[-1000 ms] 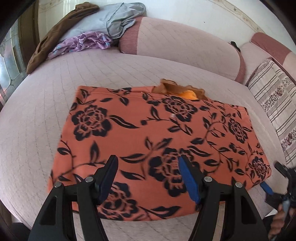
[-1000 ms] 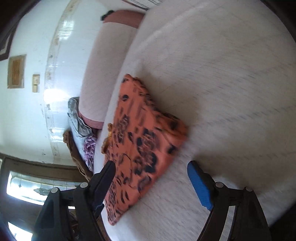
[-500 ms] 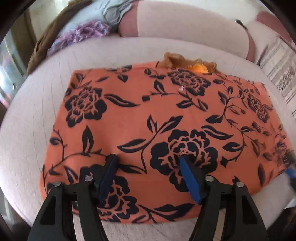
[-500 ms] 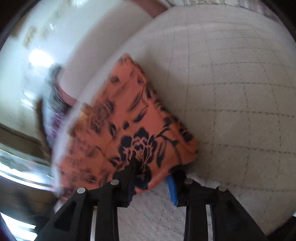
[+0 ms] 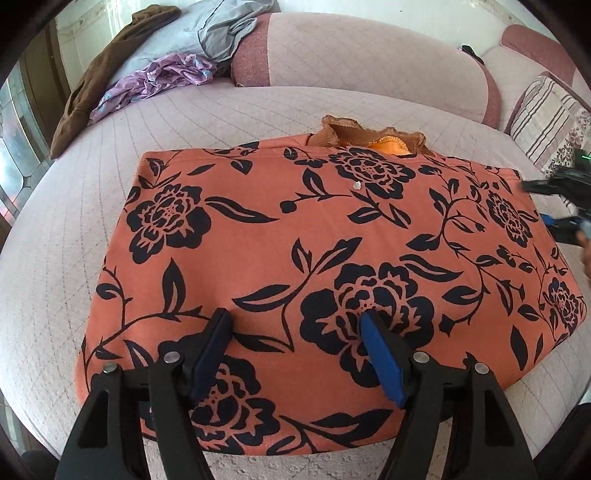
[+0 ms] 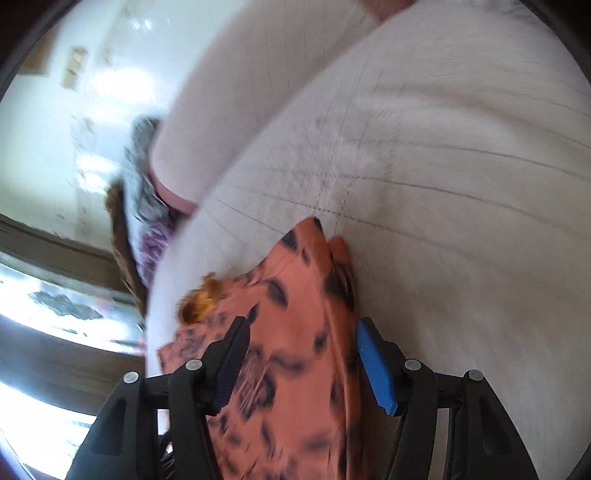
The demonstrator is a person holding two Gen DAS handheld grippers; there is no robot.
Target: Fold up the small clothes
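An orange garment with a black flower print (image 5: 325, 236) lies folded flat on the pale pink sofa seat (image 5: 48, 243), its brown ruffled collar (image 5: 365, 131) at the far edge. My left gripper (image 5: 297, 345) is open, its fingers resting over the near part of the cloth. My right gripper (image 6: 301, 345) is open over the garment's right edge (image 6: 303, 332); cloth lies between its fingers, and the view is blurred. The right gripper also shows at the right edge of the left wrist view (image 5: 557, 205).
Loose clothes lie at the back left: a brown one (image 5: 92, 85), a purple one (image 5: 162, 77) and a grey one (image 5: 221, 22). A pink backrest cushion (image 5: 369, 59) runs behind. A striped pillow (image 5: 546, 118) sits at the right.
My right gripper swung in onto the garment's right edge, narrowed there, then opened wider. My left gripper lowered closer over the near part of the cloth.
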